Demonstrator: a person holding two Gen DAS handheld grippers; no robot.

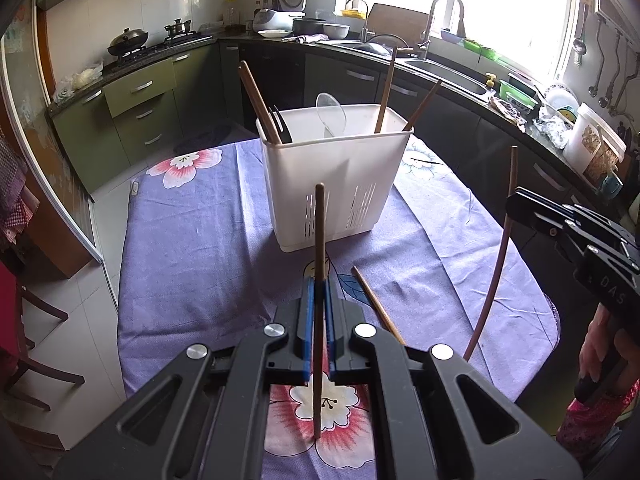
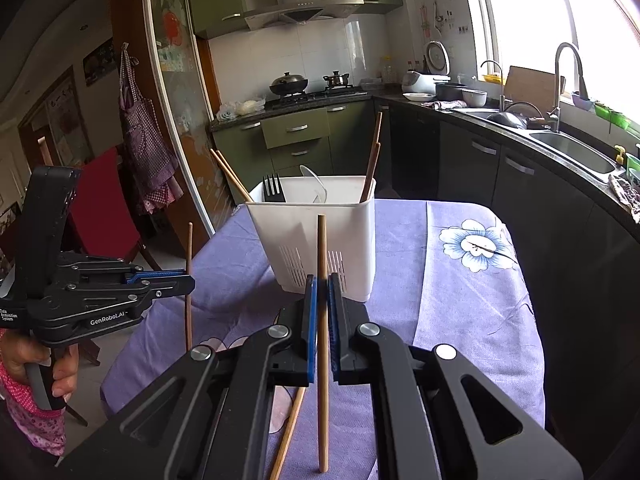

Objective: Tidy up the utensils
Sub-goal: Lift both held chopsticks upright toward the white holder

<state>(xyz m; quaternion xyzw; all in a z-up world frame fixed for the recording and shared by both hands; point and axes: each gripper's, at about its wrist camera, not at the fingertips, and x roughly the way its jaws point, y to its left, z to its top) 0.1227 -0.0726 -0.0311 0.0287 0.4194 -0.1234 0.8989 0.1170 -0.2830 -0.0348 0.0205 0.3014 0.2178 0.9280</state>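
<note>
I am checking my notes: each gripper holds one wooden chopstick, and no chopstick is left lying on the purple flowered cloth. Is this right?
Not quite. The left gripper and right gripper each hold one wooden chopstick, but a loose chopstick lies on the purple flowered cloth, as the left wrist view shows.

the right gripper (image 2: 322, 284) pinches an upright chopstick (image 2: 322, 400) above the purple tablecloth (image 2: 460, 300). the left gripper (image 2: 182, 280) clamps another chopstick (image 2: 189, 248). behind stands a white utensil holder (image 2: 316, 236); a loose chopstick (image 2: 289, 432) lies below.

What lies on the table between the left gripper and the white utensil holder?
In the left wrist view, only the purple floral tablecloth lies between the left gripper and the white utensil holder. One loose chopstick lies slightly right.
</note>
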